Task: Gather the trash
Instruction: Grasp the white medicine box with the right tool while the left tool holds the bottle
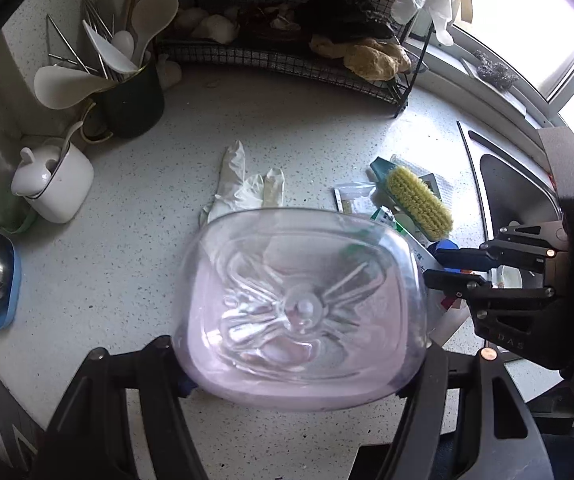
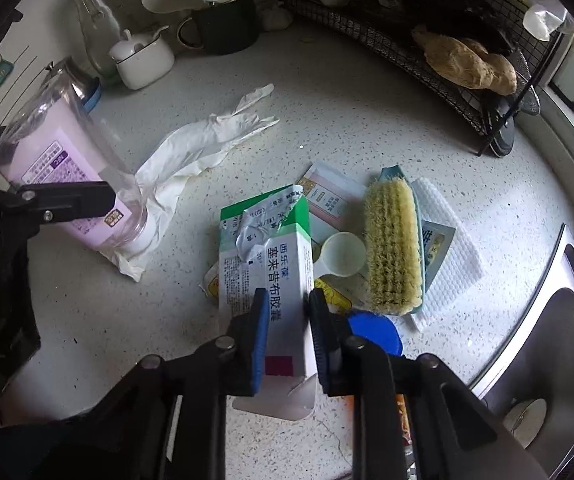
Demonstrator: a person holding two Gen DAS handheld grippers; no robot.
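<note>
Speckled white countertop (image 2: pixel 367 120) is stretching between a wire rack (image 2: pixel 467 92) at the back and a steel sink (image 2: pixel 559 320) at the side; a dark mug of utensils (image 2: pixel 223 20) and a white lidded pot (image 2: pixel 143 60) are standing near the wall. Trash is lying in a loose heap near the sink: a torn green-and-white medicine box (image 2: pixel 267 264), flat sachets (image 2: pixel 327 196), a small pale scoop (image 2: pixel 343 254), a blue cap (image 2: pixel 379 334) and a folded white cloth (image 2: pixel 447 240), with a yellow-bristled scrub brush (image 2: pixel 393 248) resting across them; a crumpled white glove (image 2: pixel 199 148) is sprawling just beside the heap. The right gripper (image 2: pixel 287 320) is pointing steeply down, its blue-padded fingers (image 2: pixel 261 332) clenching the medicine box at its lower end. The left gripper (image 1: pixel 299 384) is grasping a clear bottle of pink liquid (image 1: pixel 303 312) by its sides, cap end tilted down over the glove.
</note>
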